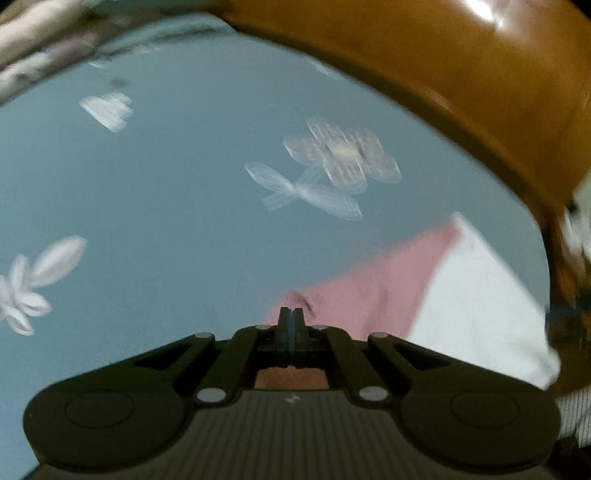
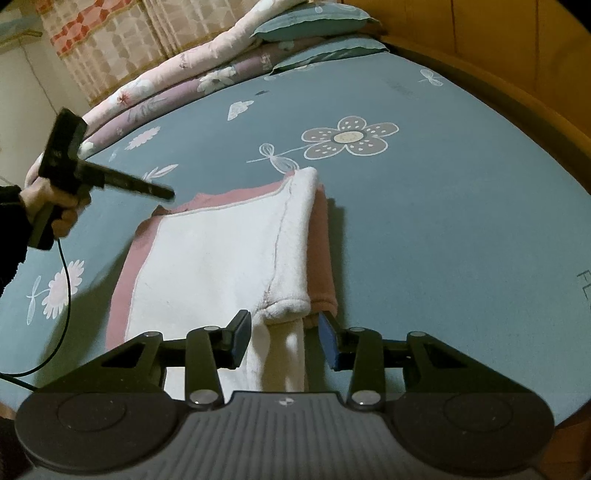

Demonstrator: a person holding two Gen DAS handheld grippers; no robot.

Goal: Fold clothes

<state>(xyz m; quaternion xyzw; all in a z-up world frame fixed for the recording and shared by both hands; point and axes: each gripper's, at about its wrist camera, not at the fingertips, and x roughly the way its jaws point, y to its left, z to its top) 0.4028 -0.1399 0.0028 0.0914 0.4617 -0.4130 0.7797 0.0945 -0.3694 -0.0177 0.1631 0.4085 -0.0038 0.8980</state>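
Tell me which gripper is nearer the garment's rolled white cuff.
Right. The right gripper has its open jaws straddling the rolled white cuff; the left gripper hangs shut, apart from it, above the garment's far corner.

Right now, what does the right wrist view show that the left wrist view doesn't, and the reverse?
Only the right wrist view: the open right gripper straddling the garment's near edge, pads not pressing; the whole folded pink-and-white garment; the hand holding the left gripper above the far left corner; pillows; curtain.

Only the left wrist view: the left gripper's fingertips shut together close up, with no cloth visibly between them.

Both: the blue floral sheet, the big flower print, the wooden bed frame.
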